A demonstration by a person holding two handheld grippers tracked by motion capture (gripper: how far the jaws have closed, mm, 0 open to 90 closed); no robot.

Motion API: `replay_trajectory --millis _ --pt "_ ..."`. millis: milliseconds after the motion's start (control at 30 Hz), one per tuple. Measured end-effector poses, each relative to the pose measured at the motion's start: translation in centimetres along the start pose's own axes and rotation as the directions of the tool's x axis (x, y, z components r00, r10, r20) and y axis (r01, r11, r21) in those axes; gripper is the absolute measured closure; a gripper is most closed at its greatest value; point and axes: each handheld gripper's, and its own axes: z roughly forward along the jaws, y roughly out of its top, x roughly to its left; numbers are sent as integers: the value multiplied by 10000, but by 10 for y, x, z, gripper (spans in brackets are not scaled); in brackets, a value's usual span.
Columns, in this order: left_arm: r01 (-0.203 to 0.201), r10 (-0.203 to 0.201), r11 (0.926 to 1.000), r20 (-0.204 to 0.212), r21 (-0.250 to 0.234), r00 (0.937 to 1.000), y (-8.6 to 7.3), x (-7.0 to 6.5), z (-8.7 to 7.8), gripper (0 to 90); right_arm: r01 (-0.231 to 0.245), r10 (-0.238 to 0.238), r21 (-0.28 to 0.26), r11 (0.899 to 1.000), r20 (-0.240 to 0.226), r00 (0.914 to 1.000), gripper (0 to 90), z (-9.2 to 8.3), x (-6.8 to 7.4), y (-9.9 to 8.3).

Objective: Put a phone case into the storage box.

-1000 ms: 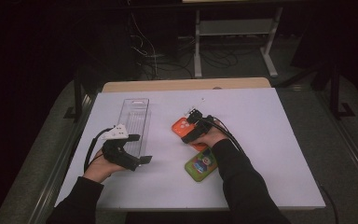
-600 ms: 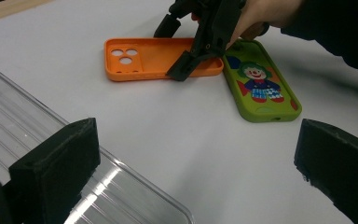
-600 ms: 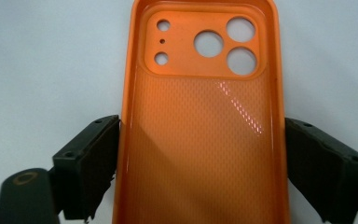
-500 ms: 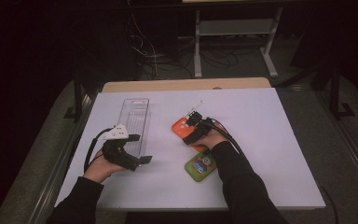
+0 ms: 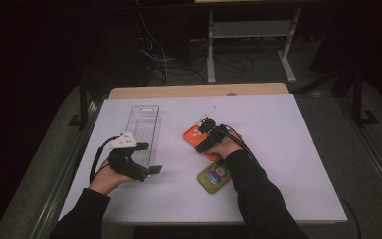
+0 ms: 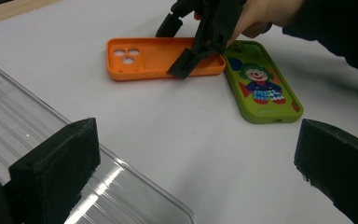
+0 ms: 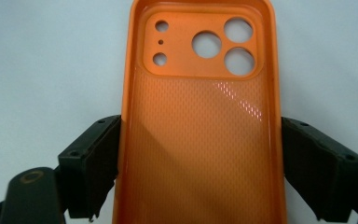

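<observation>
The white surface (image 5: 278,164) spreads wide, and on its left lies a clear plastic tray (image 5: 143,130). Beside its near end the left tool (image 5: 146,159) hovers, jaws spread wide with nothing between them. Mid-surface, the right tool (image 5: 202,134) has just been closing and now clamps the orange phone case (image 7: 200,140) by its long edges. A green clown case (image 6: 261,88) lies just beside it.
</observation>
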Motion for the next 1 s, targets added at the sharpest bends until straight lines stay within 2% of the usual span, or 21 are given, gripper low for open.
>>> replay_trajectory --millis 100,300,533,567,800,1000 --pt "-46 46 10000 24 -39 10000 0 1 0 0 -53 52 -81 10000 -58 10000 154 -9 -5 4" --pt "1 -1 10000 121 14 9999 0 1 -1 0 114 -118 -284 9995 -133 9998 153 -42 -14 7" --pt "-141 136 9997 251 194 9996 6 3 2 0 436 -442 -197 9989 -315 9985 153 -71 -25 -13" --pt "7 -14 9998 300 209 9995 7 2 2 0 479 -484 -160 9987 -315 9983 153 -74 -26 -16" --pt "-12 -4 9995 522 300 9986 14 0 9 0 760 -765 -122 9970 -498 9958 153 -86 -30 -44" --pt "-187 162 9992 724 342 9972 24 -3 20 0 1168 -1174 -141 9931 -493 9919 153 -97 -28 -52"
